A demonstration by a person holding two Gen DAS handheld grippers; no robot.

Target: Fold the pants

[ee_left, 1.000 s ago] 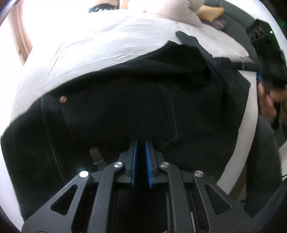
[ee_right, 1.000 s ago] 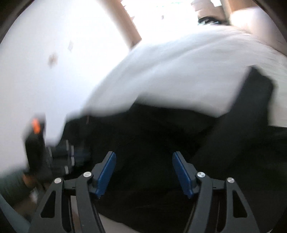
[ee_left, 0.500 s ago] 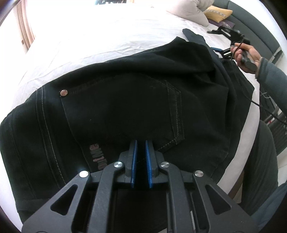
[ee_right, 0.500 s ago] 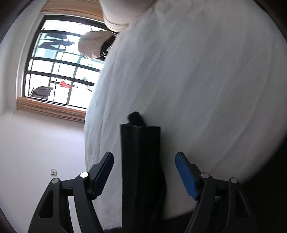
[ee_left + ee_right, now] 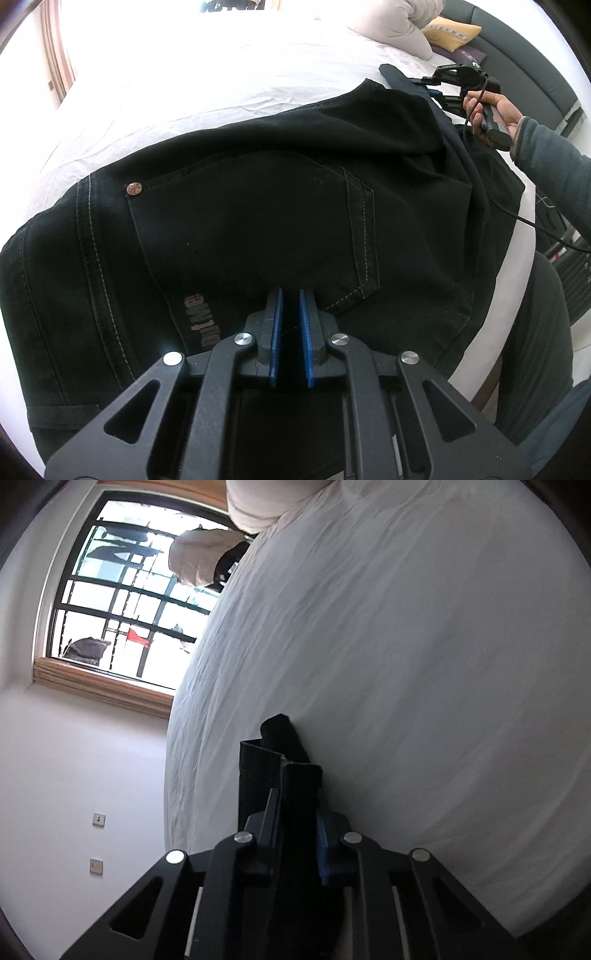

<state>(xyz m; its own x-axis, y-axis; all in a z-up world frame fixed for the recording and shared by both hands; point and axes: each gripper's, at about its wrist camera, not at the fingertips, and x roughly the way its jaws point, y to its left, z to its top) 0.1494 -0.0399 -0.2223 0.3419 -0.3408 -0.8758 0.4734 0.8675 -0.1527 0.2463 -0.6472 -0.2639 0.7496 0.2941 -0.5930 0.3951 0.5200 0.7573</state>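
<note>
Left tool [image 5: 291, 314]: clamped on pants [image 5: 258, 221] | right tool [image 5: 295, 808]: clamped on hem [image 5: 295, 775]

Left tongs [image 5: 291, 325] pinch black pants [image 5: 258, 221] on bed [image 5: 184, 85].

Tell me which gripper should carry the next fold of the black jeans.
Right. The right gripper is clamped on the leg hems at the far end, free to carry them over. The left gripper pins the black jeans at the back pocket.

Bare sheet [image 5: 221, 74] beyond, pillows [image 5: 399, 33] (headboard end)
</note>
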